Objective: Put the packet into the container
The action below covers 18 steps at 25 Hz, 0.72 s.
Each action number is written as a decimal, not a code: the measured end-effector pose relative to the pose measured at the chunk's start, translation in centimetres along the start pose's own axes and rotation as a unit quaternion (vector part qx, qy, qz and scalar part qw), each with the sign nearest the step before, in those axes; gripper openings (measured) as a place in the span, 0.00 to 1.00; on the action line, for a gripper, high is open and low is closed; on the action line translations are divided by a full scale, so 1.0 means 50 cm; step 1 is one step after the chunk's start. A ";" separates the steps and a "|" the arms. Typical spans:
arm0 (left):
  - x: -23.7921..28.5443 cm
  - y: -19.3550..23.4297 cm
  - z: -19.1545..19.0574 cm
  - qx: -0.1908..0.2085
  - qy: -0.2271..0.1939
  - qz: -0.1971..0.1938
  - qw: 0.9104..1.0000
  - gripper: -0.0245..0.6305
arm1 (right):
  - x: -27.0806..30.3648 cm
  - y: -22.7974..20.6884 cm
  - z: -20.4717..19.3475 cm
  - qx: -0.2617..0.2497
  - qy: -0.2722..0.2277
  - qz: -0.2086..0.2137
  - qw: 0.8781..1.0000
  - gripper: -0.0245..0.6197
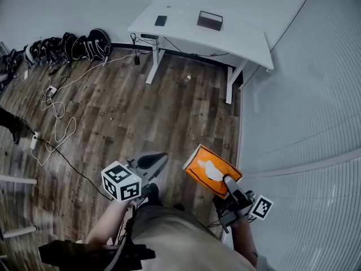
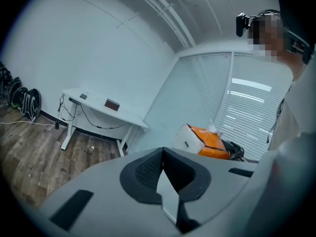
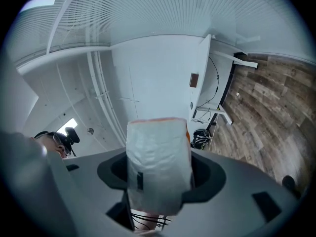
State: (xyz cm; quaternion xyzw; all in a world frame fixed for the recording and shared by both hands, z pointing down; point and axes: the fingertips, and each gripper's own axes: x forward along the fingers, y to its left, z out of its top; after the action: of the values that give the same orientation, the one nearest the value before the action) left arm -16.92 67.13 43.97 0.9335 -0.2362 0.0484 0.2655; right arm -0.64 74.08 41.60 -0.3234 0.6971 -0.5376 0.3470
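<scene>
Head view: the right gripper (image 1: 228, 183), low and right of centre, has its jaws clamped on the orange packet (image 1: 211, 169), which it holds above the wooden floor (image 1: 141, 112). The left gripper (image 1: 154, 161), lower centre, has its jaws together. At the top of the frame stands a white desk (image 1: 237, 38) with the dark container (image 1: 210, 20) on it, well apart from the packet.

Left gripper view: the left gripper (image 2: 163, 154) has its pads meeting at the tips, with nothing between them. The packet (image 2: 210, 141) shows right of centre and the container (image 2: 112, 104) at mid-left.

Right gripper view: the right gripper (image 3: 158, 179) is closed on the packet (image 3: 158, 162), which fills the centre. The container (image 3: 194, 80) sits above and to its right.
</scene>
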 end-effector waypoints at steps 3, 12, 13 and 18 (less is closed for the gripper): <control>-0.016 0.063 0.035 -0.007 -0.005 -0.001 1.000 0.06 | 0.066 -0.001 -0.004 0.002 -0.001 -0.010 1.000 0.45; -0.084 0.224 0.073 -0.013 0.012 0.011 1.000 0.06 | 0.253 -0.017 -0.056 0.013 0.014 -0.015 1.000 0.45; -0.086 0.234 0.075 -0.010 0.015 0.015 1.000 0.06 | 0.265 -0.018 -0.056 0.015 0.017 -0.015 1.000 0.45; -0.049 0.265 0.112 -0.023 0.002 0.017 1.000 0.06 | 0.301 -0.042 -0.010 0.014 0.023 -0.025 0.999 0.45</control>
State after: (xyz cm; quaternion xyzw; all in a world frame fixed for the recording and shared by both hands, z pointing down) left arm -25.46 55.32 44.94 0.9228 -0.2528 0.0496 0.2863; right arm -9.16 61.50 41.69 -0.3236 0.6892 -0.5629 0.3217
